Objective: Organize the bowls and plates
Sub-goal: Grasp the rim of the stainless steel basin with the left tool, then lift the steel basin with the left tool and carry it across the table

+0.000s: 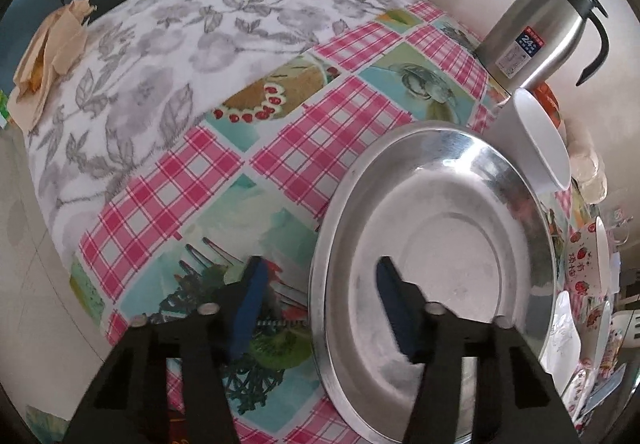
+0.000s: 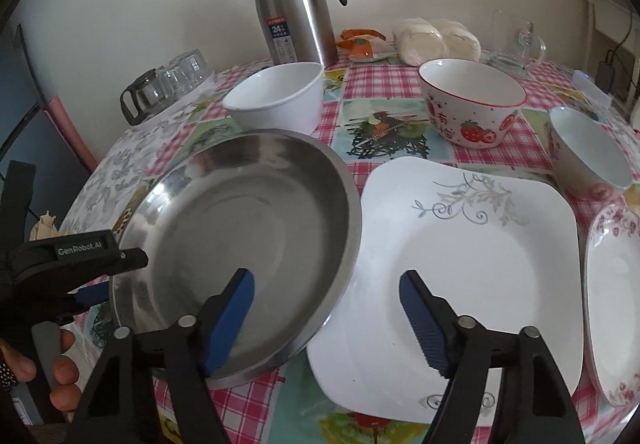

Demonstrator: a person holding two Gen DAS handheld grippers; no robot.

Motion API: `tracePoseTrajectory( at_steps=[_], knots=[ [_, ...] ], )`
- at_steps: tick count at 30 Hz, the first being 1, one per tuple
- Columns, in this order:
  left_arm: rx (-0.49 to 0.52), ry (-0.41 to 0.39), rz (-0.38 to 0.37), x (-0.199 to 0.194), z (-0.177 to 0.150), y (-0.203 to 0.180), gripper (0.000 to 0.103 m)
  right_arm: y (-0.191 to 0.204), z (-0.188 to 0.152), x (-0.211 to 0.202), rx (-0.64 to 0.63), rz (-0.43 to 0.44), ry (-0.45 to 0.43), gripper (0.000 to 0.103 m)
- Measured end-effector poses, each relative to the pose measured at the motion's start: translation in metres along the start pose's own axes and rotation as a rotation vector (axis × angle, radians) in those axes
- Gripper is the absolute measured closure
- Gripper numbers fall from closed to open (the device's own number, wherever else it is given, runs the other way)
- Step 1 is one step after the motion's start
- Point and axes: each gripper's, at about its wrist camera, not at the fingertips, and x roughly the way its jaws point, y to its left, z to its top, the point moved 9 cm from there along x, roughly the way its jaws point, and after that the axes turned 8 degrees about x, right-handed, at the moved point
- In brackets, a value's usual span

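Soft, even daylight fills both views, moderately bright, with no hard shadows on the tablecloth (image 1: 280, 148). In the left wrist view the steel plate (image 1: 432, 244) throws a pale washed-out glare across its bowl and a bright streak along its rim toward 1 o'clock. In the right wrist view the same plate (image 2: 248, 228) reads darker, mirroring grey. Fisheye bending curves the table strongly, with black vignette at the corners. Detail goes slightly soft toward the edges, especially around 3 o'clock.

Floral plate (image 2: 616, 304) at the table's right edge: cut off by the frame. Square plate (image 2: 472, 272): its left edge is hidden under the steel plate (image 2: 240, 228). Thermos label (image 2: 280, 40): small print unreadable.
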Motion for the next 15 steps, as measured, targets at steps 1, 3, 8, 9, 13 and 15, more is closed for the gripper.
tracePoseTrajectory(
  at_steps=[1, 3, 8, 9, 13, 15],
  knots=[
    [-0.002, 0.003, -0.007, 0.001, -0.001, 0.0, 0.055, 0.001, 0.001, 0.001, -0.003, 0.002, 0.0, 0.03],
    [0.001, 0.005, -0.025, 0.002, -0.002, -0.003, 0.063, 0.002, 0.001, 0.004, -0.006, 0.002, 0.005, 0.032],
    [0.021, 0.003, -0.036, 0.003, -0.002, -0.006, 0.082, 0.004, 0.001, 0.009, -0.02, -0.001, 0.015, 0.046],
    [0.02, 0.004, -0.026, 0.003, -0.003, -0.004, 0.086, 0.005, 0.001, 0.01, -0.022, 0.003, 0.018, 0.046],
    [-0.012, 0.01, -0.036, 0.002, -0.004, 0.003, 0.087, 0.008, 0.002, 0.012, -0.032, 0.011, 0.02, 0.049],
    [-0.024, 0.016, -0.028, 0.0, -0.006, 0.007, 0.087, 0.011, 0.003, 0.013, -0.043, 0.014, 0.018, 0.049]
  ],
)
